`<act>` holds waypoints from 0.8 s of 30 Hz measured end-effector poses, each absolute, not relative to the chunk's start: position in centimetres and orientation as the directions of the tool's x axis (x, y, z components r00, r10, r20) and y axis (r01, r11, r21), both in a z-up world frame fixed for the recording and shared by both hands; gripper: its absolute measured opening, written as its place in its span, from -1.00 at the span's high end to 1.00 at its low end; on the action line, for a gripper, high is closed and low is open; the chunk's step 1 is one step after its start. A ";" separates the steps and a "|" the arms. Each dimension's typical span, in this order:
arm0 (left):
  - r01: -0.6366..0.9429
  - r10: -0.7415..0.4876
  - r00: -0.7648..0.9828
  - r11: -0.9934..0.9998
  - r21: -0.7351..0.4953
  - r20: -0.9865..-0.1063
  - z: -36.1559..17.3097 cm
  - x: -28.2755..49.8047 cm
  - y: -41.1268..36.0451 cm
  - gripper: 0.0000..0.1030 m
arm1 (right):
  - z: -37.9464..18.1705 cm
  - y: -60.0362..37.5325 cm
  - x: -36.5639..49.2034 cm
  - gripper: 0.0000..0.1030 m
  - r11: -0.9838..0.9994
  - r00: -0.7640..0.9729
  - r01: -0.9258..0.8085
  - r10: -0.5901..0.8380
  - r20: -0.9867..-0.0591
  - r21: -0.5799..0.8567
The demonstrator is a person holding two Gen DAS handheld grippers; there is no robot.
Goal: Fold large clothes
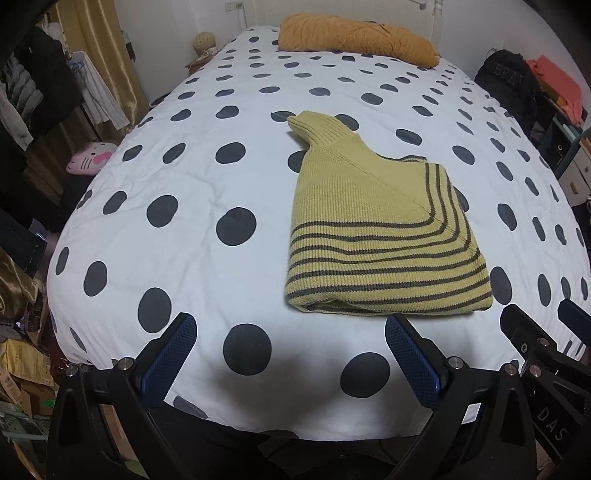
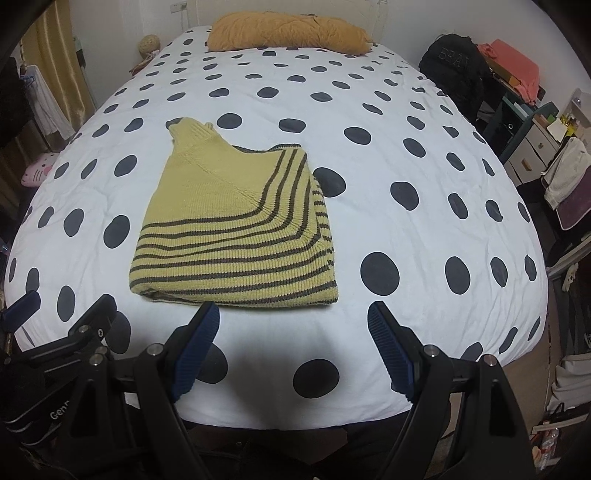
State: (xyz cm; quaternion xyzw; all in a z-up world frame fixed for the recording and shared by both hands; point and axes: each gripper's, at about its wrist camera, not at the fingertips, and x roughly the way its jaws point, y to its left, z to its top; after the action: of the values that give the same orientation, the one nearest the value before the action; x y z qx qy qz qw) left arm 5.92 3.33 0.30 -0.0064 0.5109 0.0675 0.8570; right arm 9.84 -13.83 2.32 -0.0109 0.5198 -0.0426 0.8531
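Sweater (image 1: 373, 232) lies folded into compact bundle on bed (image 1: 207, 206), near its front edge. Left gripper (image 1: 290, 345) and right gripper (image 2: 293, 334) hover short of it, jaws spread, empty. Folding looks finished; next, perhaps tidy collar.

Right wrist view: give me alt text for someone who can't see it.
A folded yellow sweater with dark stripes lies on a white bedspread with dark polka dots, its collar pointing away. The open right tongs hover at the near bed edge, holding nothing, with the left tongs beside them; an orange pillow lies at the far end.
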 end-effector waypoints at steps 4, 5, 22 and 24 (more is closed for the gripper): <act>-0.115 0.101 0.473 0.992 0.052 -0.875 0.3 5.9 3.1 -0.98 | 2.3 -14.5 9.8 -0.61 0.996 0.452 0.071 -0.087 -0.888 -0.061; -0.117 0.097 0.473 0.992 0.047 -0.876 0.3 5.8 3.1 -0.98 | 2.3 -14.6 9.8 -0.61 0.996 0.452 0.073 -0.087 -0.888 -0.061; -0.123 0.081 0.461 0.992 0.027 -0.883 -0.2 5.6 3.3 -0.98 | 2.1 -14.7 9.4 -0.61 0.994 0.446 0.080 -0.100 -0.889 -0.072; -0.121 0.081 0.464 0.992 0.027 -0.882 -0.2 5.5 3.3 -0.98 | 2.0 -14.7 9.3 -0.61 0.994 0.445 0.083 -0.099 -0.890 -0.069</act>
State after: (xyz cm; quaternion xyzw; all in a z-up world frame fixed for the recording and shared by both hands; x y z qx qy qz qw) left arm 5.55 3.31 -0.15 -0.0199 0.5144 0.0590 0.8553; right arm 9.29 -14.72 2.01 -0.0075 0.5239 -0.0534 0.8500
